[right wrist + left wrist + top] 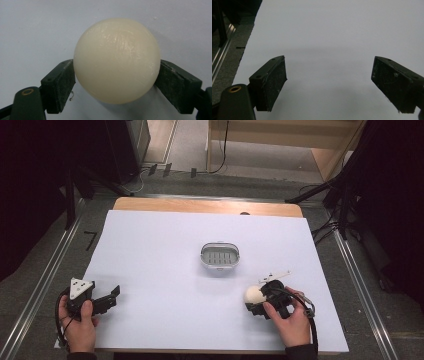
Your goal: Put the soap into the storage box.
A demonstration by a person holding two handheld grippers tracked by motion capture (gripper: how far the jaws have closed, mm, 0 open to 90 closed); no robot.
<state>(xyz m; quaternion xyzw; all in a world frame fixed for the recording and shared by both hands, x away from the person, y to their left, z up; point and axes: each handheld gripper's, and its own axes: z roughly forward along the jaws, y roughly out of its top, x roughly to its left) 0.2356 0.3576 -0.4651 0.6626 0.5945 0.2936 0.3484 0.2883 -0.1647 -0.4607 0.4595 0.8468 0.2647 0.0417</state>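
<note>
We see one cream ball point(116, 60) clamped by the right gripper point(260, 299) near the table's point(165, 245) front edge; the left gripper point(329, 82) gapes over bare surface; one soap dish point(220, 256) sits mid-table.

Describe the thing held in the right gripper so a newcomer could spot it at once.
On the white table, look near the front right corner, at the right gripper. Between its jaws sits a cream ball, smooth and round, unlike the grey slotted dish at the centre.

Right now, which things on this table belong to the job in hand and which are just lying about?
In the job:
- cream round soap, clamped between the jaws of the right gripper
- soap dish at mid-table, empty, the likely place for it

Not in it:
- left gripper, open over bare table
- tripod legs on the floor behind
</note>
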